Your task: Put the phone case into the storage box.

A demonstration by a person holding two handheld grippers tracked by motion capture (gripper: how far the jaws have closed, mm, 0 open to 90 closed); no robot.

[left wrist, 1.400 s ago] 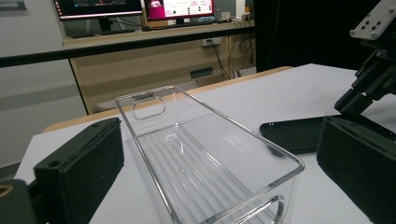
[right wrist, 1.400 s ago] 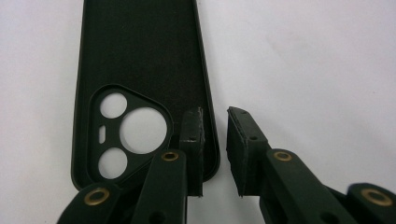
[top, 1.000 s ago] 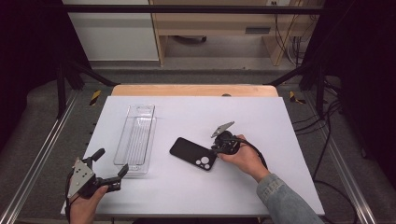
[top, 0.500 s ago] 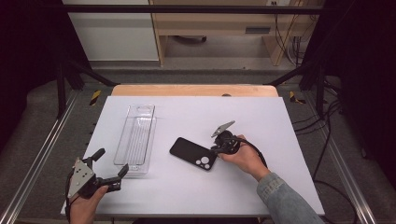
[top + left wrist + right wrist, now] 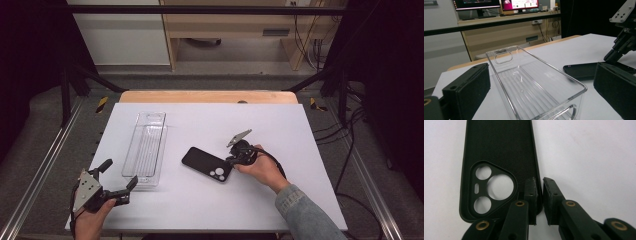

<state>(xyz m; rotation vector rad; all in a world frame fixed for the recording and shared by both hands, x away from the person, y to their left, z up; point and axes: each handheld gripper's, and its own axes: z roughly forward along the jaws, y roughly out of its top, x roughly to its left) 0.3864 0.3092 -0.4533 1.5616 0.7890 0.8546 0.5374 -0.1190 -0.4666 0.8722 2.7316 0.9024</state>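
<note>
Right gripper point(image 5: 539, 195): jaws just closing, pinching black soft phone case point(image 5: 499, 152) wall | left gripper point(image 5: 116, 176): wide, empty, beside clear plastic tray point(image 5: 146, 148)

A black phone case point(image 5: 207, 163) lies flat on the white table, a little below the middle of the high view, slanting from upper left to lower right. It is empty, inner side up. In the right gripper view the case point(image 5: 499, 150) fills the upper left, its triangular camera cut-out with three round holes at lower left.
</note>
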